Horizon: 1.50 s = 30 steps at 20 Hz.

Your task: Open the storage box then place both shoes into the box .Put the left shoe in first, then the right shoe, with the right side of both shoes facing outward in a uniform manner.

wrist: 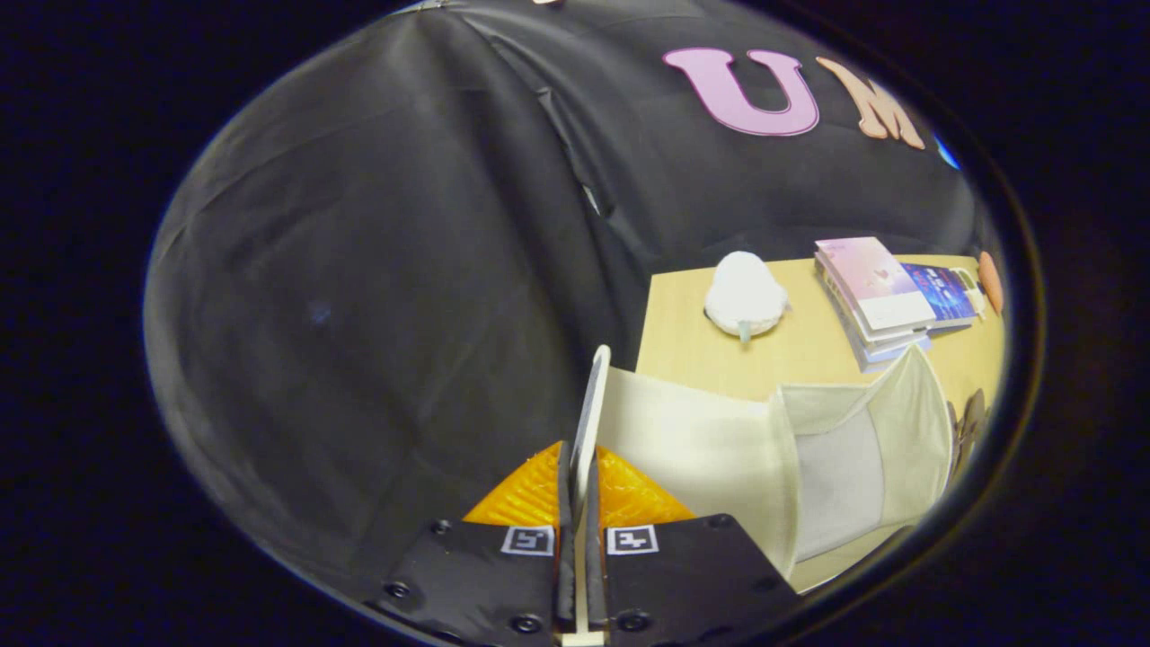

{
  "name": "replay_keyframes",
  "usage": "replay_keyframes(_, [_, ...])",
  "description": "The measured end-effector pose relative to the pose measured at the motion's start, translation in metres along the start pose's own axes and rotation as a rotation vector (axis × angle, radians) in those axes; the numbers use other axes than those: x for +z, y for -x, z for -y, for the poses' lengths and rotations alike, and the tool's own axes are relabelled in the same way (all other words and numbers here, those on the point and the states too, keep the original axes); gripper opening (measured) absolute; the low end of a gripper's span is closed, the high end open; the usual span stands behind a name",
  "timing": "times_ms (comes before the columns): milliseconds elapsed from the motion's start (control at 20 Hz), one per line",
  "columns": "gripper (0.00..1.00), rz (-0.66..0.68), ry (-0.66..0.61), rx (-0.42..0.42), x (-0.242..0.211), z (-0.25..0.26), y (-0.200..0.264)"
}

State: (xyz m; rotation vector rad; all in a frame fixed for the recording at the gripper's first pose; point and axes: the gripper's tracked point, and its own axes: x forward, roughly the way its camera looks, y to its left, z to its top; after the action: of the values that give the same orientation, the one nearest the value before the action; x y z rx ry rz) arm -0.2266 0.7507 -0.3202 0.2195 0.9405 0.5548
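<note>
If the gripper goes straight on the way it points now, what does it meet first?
Probably nothing solid soon. The gripper is shut on the box's lid, a thin panel seen edge-on that runs ahead between its fingers. Beyond the lid's tip there is the booth's black cloth wall; how far off it is cannot be judged.

The camera rides on the gripper (579, 503), looking forward along its fingers from close above the box (809, 449). It faces the dark cloth wall (377, 270) beyond them, tilted, with the table (692, 341) right of the fingers. The lid (588, 422), pinched between the fingers, stands edge-on nearest the lens.
</note>
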Motion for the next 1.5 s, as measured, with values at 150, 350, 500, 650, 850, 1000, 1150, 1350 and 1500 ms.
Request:
replay_keyframes(150, [0.07, 0.014, 0.013, -0.059, -0.005, 0.011, -0.02])
replay_keyframes(350, [0.07, 0.096, -0.021, -0.113, 0.017, 0.024, -0.039])
replay_keyframes(500, [0.07, 0.092, -0.042, -0.121, 0.02, 0.03, -0.049])
replay_keyframes(650, [0.11, 0.141, -0.031, -0.132, 0.036, 0.036, -0.041])
replay_keyframes(850, [0.14, 0.147, -0.04, -0.121, 0.042, 0.043, -0.042])
replay_keyframes(1000, [0.17, 0.146, -0.03, -0.127, 0.045, 0.053, -0.043])
replay_keyframes(1150, [0.19, 0.172, -0.021, -0.131, 0.057, 0.064, -0.036])
replay_keyframes(1350, [0.21, 0.246, -0.037, -0.16, 0.085, 0.098, -0.017])
replay_keyframes(1500, [0.2, 0.298, -0.073, -0.197, 0.104, 0.138, -0.001])
